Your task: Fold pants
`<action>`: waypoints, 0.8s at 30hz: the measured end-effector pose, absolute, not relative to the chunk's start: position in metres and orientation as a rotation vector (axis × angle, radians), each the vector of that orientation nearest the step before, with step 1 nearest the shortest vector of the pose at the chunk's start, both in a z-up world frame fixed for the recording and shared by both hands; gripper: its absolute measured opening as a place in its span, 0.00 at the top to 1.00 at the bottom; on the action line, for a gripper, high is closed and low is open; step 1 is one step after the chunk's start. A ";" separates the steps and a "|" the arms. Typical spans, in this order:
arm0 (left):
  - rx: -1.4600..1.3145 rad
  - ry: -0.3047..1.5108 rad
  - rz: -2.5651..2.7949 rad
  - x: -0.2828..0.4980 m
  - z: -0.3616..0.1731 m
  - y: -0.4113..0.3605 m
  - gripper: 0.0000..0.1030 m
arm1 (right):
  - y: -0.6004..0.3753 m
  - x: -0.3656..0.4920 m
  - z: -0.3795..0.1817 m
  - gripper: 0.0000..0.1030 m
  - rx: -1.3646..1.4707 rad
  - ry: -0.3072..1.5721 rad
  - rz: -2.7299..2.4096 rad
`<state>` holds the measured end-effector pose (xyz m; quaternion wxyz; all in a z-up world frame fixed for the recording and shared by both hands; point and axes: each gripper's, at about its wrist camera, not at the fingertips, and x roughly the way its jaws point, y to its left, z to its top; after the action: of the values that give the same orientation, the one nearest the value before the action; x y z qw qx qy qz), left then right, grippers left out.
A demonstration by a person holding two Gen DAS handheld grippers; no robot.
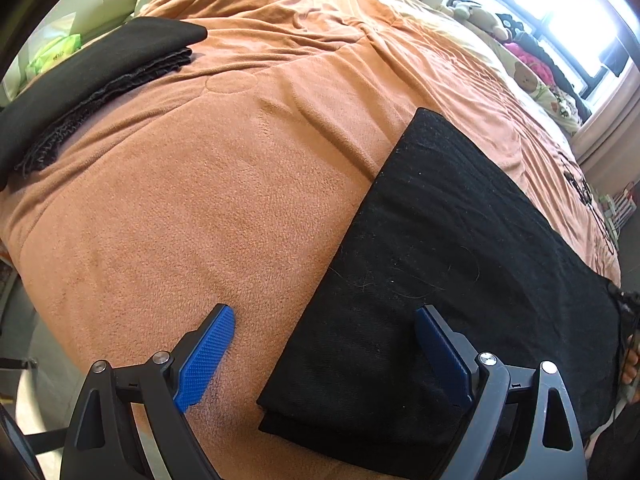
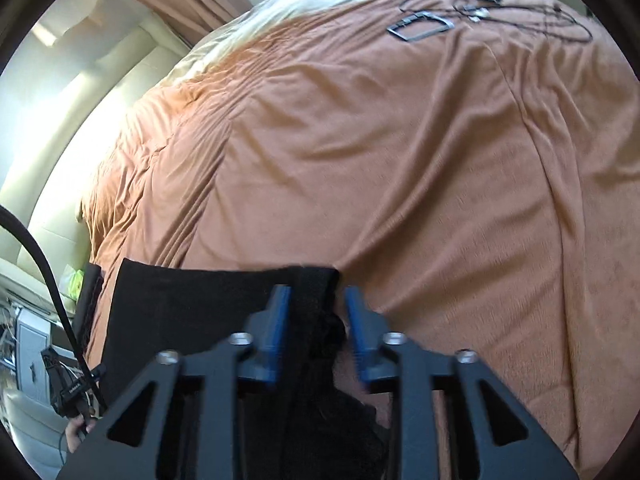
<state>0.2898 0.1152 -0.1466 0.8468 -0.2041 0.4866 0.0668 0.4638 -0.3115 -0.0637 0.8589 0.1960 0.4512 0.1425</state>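
the folded black fabric pants (image 1: 448, 264) lie flat on the orange fleece bed cover (image 1: 208, 184). the left gripper (image 1: 324, 356) is spread wide above the pants' near corner, gripping nothing. the right gripper (image 2: 316, 332) stands partly spread around the pants' bunched edge, blue pads (image 2: 280, 320) not pressing.

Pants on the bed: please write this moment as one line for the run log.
pants: black, folded flat on orange blanket | left tool: open, over pants' left edge | right tool: open, waistband corner between pads | second dark garment: far left
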 end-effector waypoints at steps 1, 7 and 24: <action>-0.433 1.026 0.139 0.289 -0.146 0.116 0.10 | -0.315 0.456 -0.064 0.42 0.434 0.943 0.300; -0.458 1.012 0.128 0.281 -0.144 0.120 0.10 | -0.335 0.400 -0.056 0.37 0.506 0.904 0.308; -0.566 0.983 0.065 0.253 -0.137 0.130 0.12 | -0.374 0.285 -0.085 0.37 0.778 0.876 0.330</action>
<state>0.2533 0.1298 -0.1375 0.8430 -0.2679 0.4654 0.0309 0.2853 -0.3743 -0.0848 0.8205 0.3656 0.4113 0.1548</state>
